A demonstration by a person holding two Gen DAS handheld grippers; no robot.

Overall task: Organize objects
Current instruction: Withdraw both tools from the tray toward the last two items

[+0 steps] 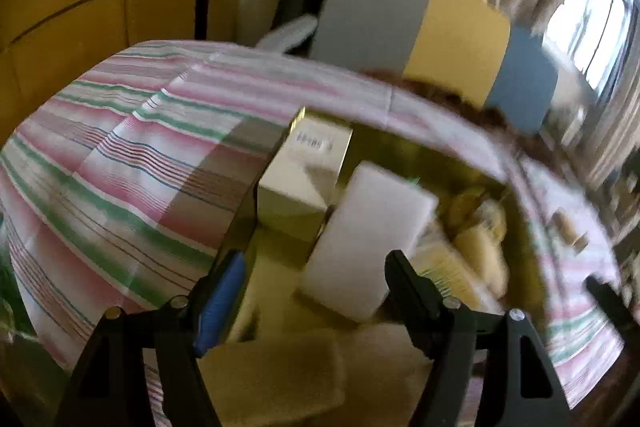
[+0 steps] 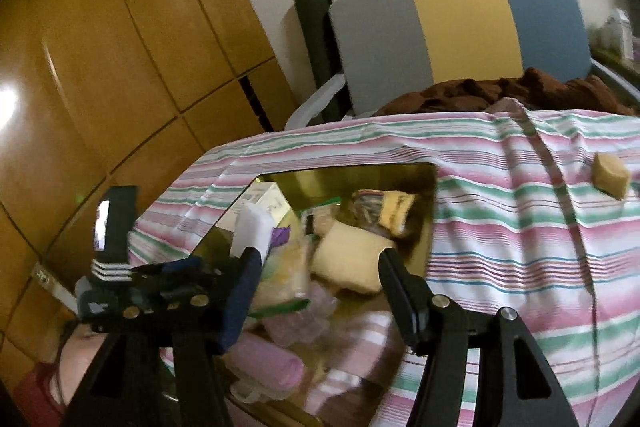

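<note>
Pink, green and white striped cloth (image 2: 500, 227), white block (image 1: 368, 239), tan sponge (image 2: 610, 175)

We count one gold bin (image 2: 320, 179) on the striped cloth (image 2: 500, 247). Inside it we see one white foam block (image 1: 368, 239), one cream carton (image 1: 304, 179), and at least two yellow sponges (image 2: 348, 259); the rest of the pile is too blurred to tally. One tan sponge (image 2: 610, 175) lies outside on the cloth. One striped cushion (image 2: 460, 31) stands behind.
</note>
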